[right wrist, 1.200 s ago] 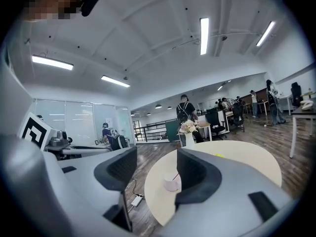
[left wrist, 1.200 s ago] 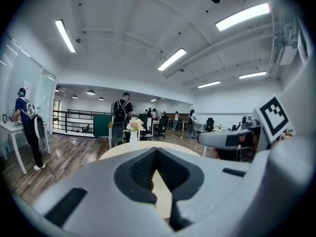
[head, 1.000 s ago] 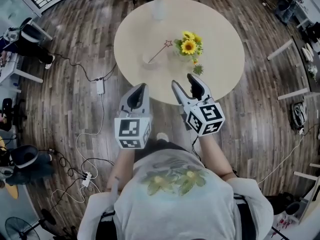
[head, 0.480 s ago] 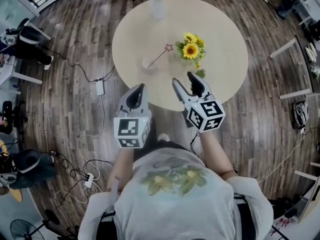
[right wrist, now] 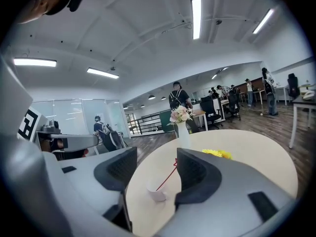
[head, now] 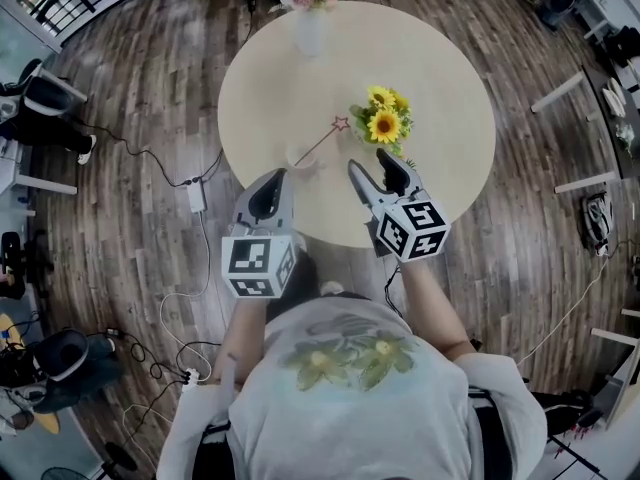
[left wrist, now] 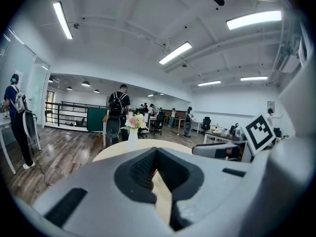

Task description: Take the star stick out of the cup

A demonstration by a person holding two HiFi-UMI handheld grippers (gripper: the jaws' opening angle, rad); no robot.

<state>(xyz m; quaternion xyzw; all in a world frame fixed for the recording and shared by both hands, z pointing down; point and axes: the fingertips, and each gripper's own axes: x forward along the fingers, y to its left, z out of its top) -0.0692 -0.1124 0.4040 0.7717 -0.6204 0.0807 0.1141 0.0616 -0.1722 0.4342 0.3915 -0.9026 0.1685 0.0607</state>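
Poised at the near edge of the round table (head: 440, 78), the left gripper (head: 268, 183) had its jaws clenched on nothing, while the right gripper (head: 368, 163) stood released and empty. At its ten o'clock sat the small cup (head: 303, 156), holding the star stick (head: 322, 140), which leaned toward two o'clock. Sunflowers (head: 383, 120) stood at twelve o'clock, and a vase of pink flowers (head: 308, 23) stood at the far rim. Wood floor (head: 150, 98) lay around the table.

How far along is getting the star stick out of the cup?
Nothing is done yet: the star stick leans in the cup on the table. In hand: the right gripper is open and empty, aimed at the cup; the left gripper is shut and empty. Left to do: reach, grip the stick, lift it out.
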